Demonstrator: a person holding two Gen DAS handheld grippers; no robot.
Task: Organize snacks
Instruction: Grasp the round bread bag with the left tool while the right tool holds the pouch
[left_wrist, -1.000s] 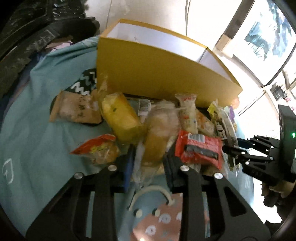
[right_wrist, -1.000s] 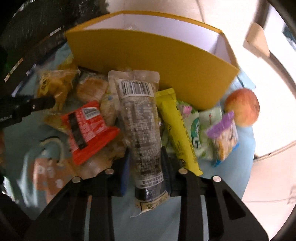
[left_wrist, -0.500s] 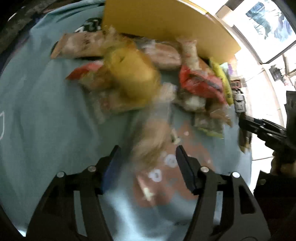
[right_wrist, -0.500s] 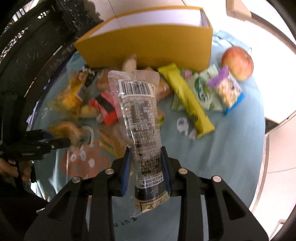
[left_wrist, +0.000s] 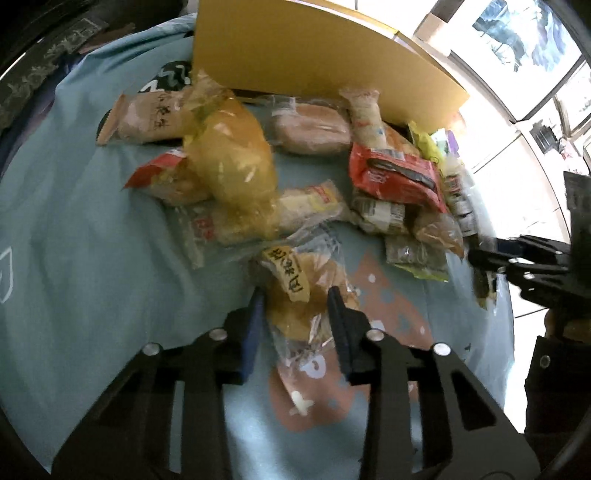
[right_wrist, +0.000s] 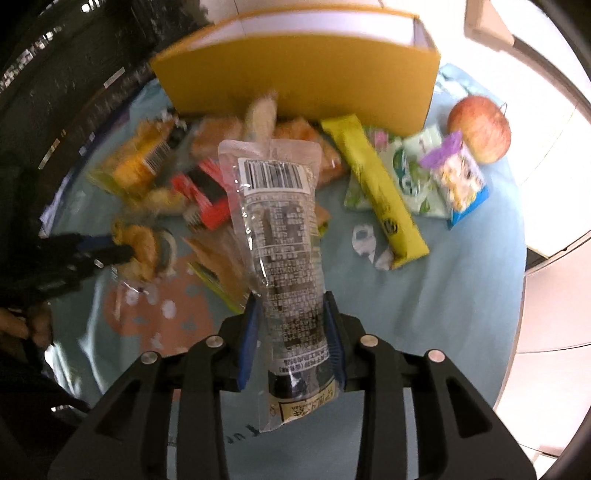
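Observation:
My left gripper (left_wrist: 295, 295) is shut on a wrapped bread bun (left_wrist: 301, 291) with a yellow label and holds it above the blue cloth, in front of the snack pile. My right gripper (right_wrist: 291, 302) is shut on a long clear snack packet (right_wrist: 277, 229) with a barcode, lifted above the table. The yellow box (right_wrist: 295, 77) stands open behind the pile; it also shows in the left wrist view (left_wrist: 314, 59). The left gripper shows at the left of the right wrist view (right_wrist: 110, 253).
On the blue cloth lie several snacks: a red packet (left_wrist: 395, 173), a yellow bag (left_wrist: 229, 158), a yellow bar (right_wrist: 380, 195), green and purple packets (right_wrist: 454, 177) and an apple (right_wrist: 480, 127). The round table's edge (right_wrist: 517, 295) curves at the right.
Both grippers have pulled back and up from the pile. The left has lifted the bun out of the pile. The right has raised the clear packet higher.

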